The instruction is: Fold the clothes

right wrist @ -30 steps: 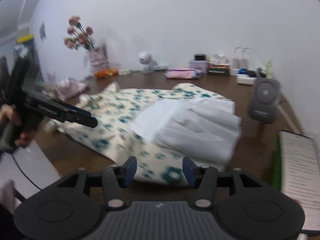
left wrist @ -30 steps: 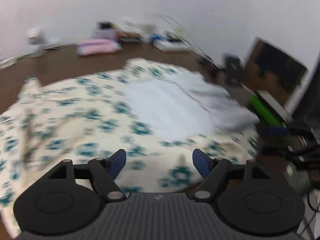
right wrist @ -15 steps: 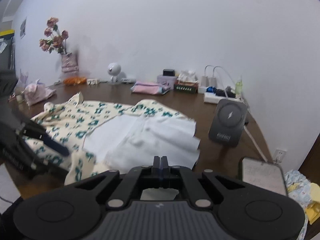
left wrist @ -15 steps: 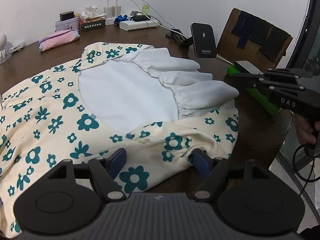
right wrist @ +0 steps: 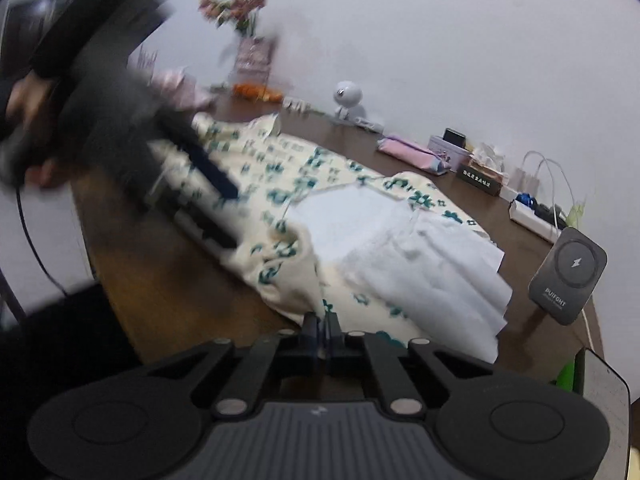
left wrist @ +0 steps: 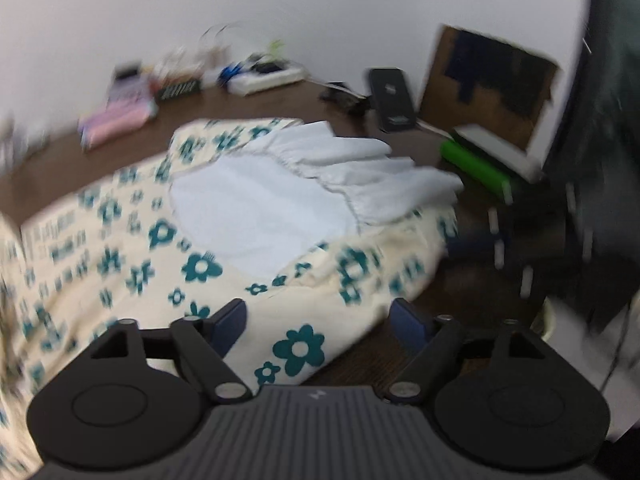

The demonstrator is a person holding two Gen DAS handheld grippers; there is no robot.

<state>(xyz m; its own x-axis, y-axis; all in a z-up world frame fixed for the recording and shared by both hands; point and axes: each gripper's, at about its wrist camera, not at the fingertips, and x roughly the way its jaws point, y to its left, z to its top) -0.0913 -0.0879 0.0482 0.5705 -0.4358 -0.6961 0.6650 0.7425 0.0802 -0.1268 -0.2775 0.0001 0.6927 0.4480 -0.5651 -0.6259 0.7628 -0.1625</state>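
The floral garment [left wrist: 132, 248] is lying spread on the brown counter [right wrist: 168, 292], white lining [left wrist: 256, 208] showing ahead of both grippers. The left gripper [left wrist: 318, 320] is opening its jaws, a flowered fold lying between the pads untouched. The right gripper [right wrist: 321, 326] is pinching the garment's near edge, jaws closed tight.

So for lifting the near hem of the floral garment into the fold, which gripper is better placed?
Probably right. The right gripper is already shut on the floral garment at its near edge. The left gripper straddles the hem, its jaws opening, gripping nothing yet.
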